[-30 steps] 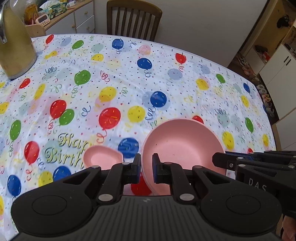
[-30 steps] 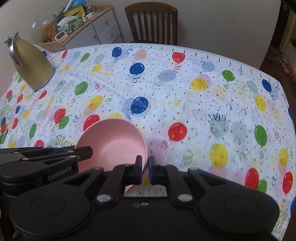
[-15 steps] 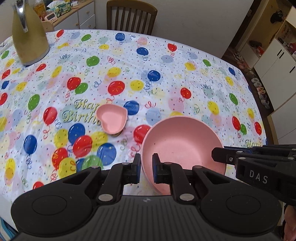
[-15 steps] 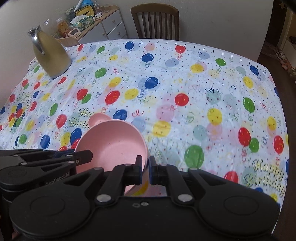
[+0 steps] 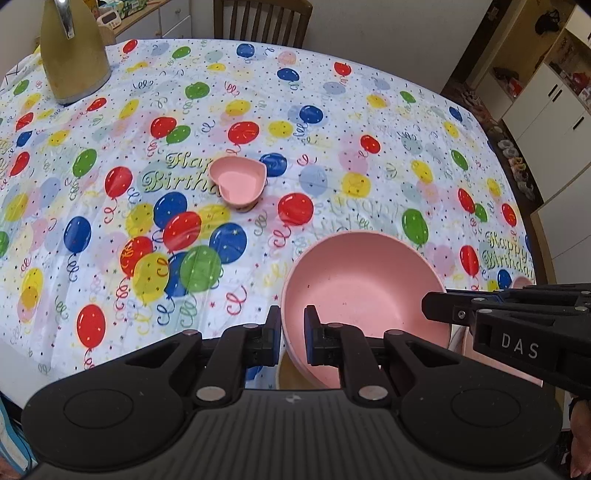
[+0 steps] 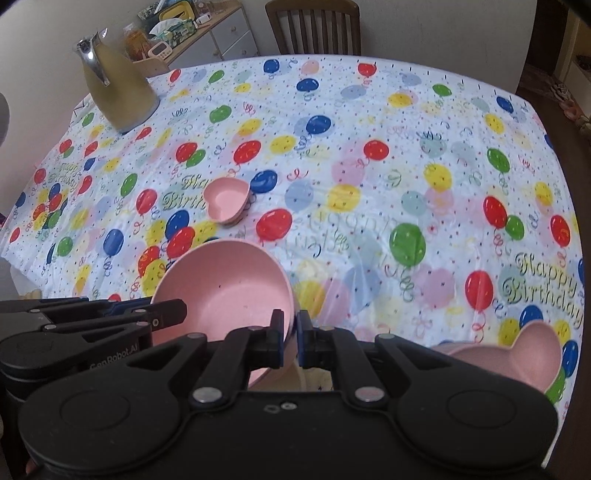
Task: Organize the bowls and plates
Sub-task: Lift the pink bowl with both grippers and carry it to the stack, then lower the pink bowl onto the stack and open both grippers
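A large round pink bowl (image 5: 364,291) is held in the air above the near part of the table; it also shows in the right wrist view (image 6: 221,291). My left gripper (image 5: 291,339) is shut on its left rim. My right gripper (image 6: 291,341) is shut on its right rim. A small pink heart-shaped bowl (image 5: 238,181) sits on the balloon tablecloth mid-table, seen too in the right wrist view (image 6: 225,201). A second pink heart-shaped dish (image 6: 517,354) lies at the table's near right edge.
A gold kettle (image 5: 72,51) stands at the far left of the table (image 5: 369,122); it also shows in the right wrist view (image 6: 116,92). A wooden chair (image 6: 314,26) is behind the far edge. A sideboard with clutter (image 6: 192,29) stands far left. White cabinets (image 5: 546,96) are at right.
Both grippers have lifted the large pink bowl up and back toward the near edge. More of the table shows, and the small heart bowl now lies farther ahead.
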`<act>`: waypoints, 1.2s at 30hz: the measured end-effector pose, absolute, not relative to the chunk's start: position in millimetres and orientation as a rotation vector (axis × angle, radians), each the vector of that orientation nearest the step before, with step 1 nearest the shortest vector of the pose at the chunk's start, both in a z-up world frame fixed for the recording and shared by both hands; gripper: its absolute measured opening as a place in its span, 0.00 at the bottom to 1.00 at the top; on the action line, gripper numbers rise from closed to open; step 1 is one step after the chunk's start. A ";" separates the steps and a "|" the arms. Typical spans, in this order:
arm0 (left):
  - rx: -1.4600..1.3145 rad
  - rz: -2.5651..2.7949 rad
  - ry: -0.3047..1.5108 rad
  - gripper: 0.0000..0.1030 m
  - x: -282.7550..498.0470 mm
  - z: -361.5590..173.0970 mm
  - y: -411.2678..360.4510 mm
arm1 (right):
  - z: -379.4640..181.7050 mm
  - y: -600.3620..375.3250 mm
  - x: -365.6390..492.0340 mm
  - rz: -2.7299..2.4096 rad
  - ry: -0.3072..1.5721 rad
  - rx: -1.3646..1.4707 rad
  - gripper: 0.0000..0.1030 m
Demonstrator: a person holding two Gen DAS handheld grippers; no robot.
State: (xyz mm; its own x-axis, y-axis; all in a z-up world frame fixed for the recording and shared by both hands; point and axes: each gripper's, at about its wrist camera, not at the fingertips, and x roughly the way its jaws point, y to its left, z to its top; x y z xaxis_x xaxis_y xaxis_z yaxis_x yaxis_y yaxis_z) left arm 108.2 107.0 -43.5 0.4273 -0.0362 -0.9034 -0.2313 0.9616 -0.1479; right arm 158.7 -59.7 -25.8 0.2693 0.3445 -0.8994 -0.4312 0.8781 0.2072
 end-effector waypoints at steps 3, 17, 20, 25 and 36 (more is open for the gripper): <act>-0.262 0.111 1.131 0.12 100.0 -45.8 104.6 | -28.8 -62.4 150.3 0.523 1.198 -0.080 0.05; -0.254 0.116 1.162 0.12 84.0 -65.7 98.0 | -51.7 -70.2 128.8 0.513 1.253 -0.076 0.05; -0.256 0.118 1.164 0.12 83.3 -67.9 97.9 | -56.0 -69.6 127.9 0.512 1.259 -0.082 0.05; -0.266 0.116 1.174 0.12 82.7 -73.1 98.6 | -60.0 -69.2 128.3 0.510 1.270 -0.083 0.06; -0.282 0.100 1.168 0.12 80.5 -71.6 102.6 | -59.8 -66.9 128.2 0.535 1.280 -0.078 0.19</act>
State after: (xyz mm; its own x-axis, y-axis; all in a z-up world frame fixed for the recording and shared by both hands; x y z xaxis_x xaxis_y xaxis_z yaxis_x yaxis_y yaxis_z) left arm 80.5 102.6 -71.6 0.3926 -0.0681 -0.9172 -0.2235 0.9603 -0.1670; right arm 128.2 -66.9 -59.8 0.1825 0.3362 -0.9239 -0.4214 0.8758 0.2355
